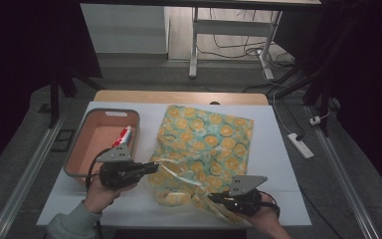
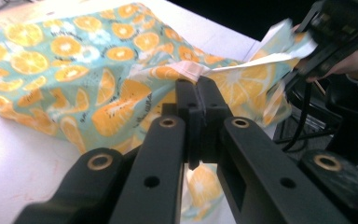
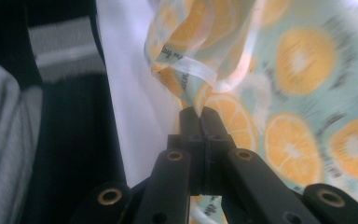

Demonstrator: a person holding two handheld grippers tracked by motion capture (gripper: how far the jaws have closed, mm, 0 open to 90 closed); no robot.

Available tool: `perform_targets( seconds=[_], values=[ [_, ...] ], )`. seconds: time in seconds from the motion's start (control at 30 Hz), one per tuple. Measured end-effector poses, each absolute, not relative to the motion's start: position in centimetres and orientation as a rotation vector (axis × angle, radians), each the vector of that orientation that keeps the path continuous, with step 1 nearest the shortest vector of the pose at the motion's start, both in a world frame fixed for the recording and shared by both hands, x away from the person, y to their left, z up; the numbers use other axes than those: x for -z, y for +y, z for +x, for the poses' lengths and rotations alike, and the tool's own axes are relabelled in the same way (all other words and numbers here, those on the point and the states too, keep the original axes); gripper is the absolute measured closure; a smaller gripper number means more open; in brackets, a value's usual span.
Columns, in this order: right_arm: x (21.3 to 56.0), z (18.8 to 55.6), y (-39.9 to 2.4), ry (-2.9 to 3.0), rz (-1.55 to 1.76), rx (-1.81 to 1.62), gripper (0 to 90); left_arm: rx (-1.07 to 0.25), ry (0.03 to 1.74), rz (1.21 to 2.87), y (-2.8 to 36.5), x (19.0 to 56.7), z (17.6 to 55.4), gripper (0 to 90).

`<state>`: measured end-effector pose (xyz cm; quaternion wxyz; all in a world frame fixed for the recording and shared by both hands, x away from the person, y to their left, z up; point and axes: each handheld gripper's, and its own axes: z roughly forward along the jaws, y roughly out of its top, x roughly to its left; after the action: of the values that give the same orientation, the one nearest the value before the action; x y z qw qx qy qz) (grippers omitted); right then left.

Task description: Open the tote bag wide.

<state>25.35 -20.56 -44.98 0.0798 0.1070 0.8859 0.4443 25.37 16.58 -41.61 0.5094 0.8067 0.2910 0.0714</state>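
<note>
Orange-print cloth [image 1: 204, 144]: spread mid-desk [image 1: 278, 149], near edge bunched. Left gripper [image 1: 151, 168]: clamped on its left hem. Right gripper [image 1: 213, 197]: pinching near corner. Bin [image 1: 79, 144]: beside cloth, left.

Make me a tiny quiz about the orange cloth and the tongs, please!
1. True or false: both tongs are shut on the cloth.
2. What stands left of the cloth? A) a basket B) a chair C) a bucket
3. Fill in: the cloth's print shows slices of ______.

Key:
1. True: the left tongs pinch a fold, and the right tongs pinch the edge nearest the person.
2. A
3. orange
</note>
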Motion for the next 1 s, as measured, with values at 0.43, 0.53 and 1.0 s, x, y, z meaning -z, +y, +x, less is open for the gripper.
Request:
perform_targets(
  seconds=[0.43, 0.53, 1.0],
  values=[
    [40.0, 32.8, -23.8, 2.335, 0.584, -1.408, 90.0, -0.290, 0.752, 1.911, 15.3, 39.8, 28.8, 89.1],
    [40.6, 34.2, -24.4, 2.312, 0.654, -1.382, 90.0, -0.340, 0.807, 1.927, 14.6, 40.4, 30.2, 89.1],
    [44.3, 39.0, -27.2, 2.299, 0.966, -1.291, 89.9, -0.394, 0.975, 2.016, 13.1, 42.3, 35.5, 89.2]
  ],
)
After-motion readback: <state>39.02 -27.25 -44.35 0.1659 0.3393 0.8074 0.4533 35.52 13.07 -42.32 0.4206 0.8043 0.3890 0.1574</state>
